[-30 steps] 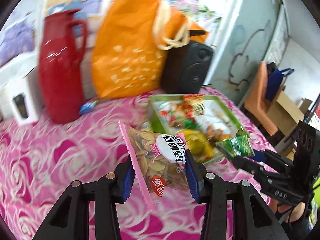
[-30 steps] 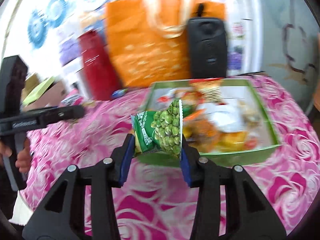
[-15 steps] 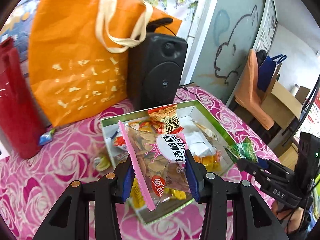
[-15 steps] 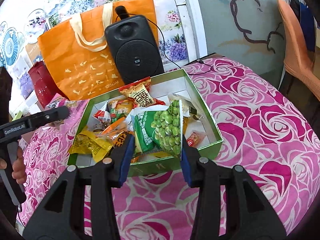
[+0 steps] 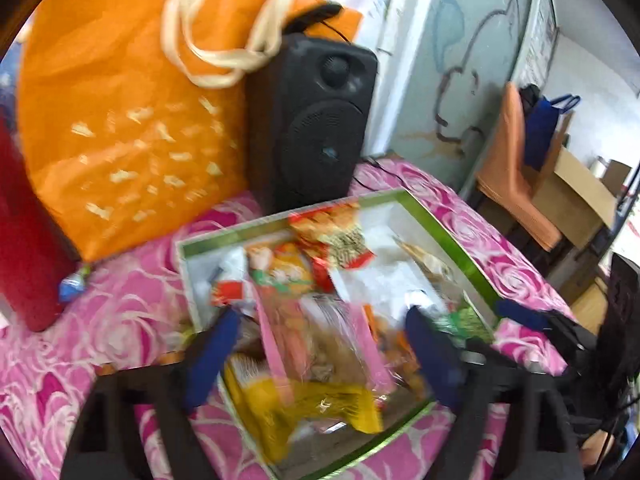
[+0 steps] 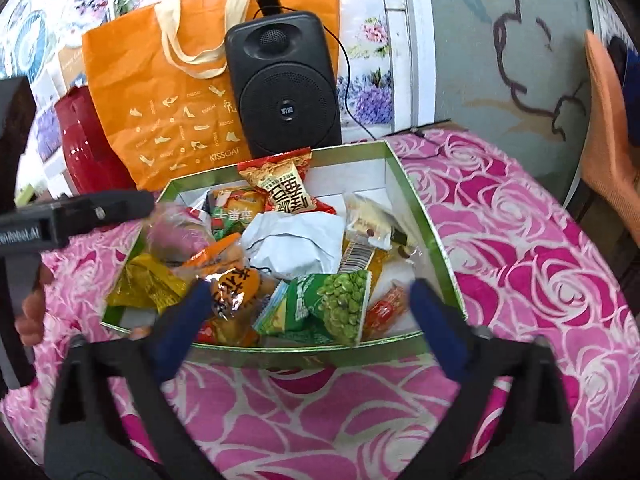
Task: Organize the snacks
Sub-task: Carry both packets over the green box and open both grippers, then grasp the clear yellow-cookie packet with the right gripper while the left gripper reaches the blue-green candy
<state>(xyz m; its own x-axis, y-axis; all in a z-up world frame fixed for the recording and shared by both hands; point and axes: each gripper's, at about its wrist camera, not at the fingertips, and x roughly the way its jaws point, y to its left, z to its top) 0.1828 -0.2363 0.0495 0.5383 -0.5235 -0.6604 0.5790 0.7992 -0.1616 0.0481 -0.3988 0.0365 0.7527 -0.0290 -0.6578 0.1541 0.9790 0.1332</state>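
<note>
Both grippers have spread wide since half a second ago, dropping their packets into the green-rimmed cardboard box [image 6: 416, 208]. Right gripper [image 6: 308, 300], empty, hovers over the box's near edge, the green pea packet [image 6: 332, 308] lying between its fingers. Left gripper [image 5: 320, 340], likewise empty, hangs above the pink-edged clear nut packet [image 5: 320, 352], blurred, among the snacks.

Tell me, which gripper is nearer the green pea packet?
Right. The right gripper is open around the pea packet in the box; the left gripper hangs open over the box's far side.
</note>
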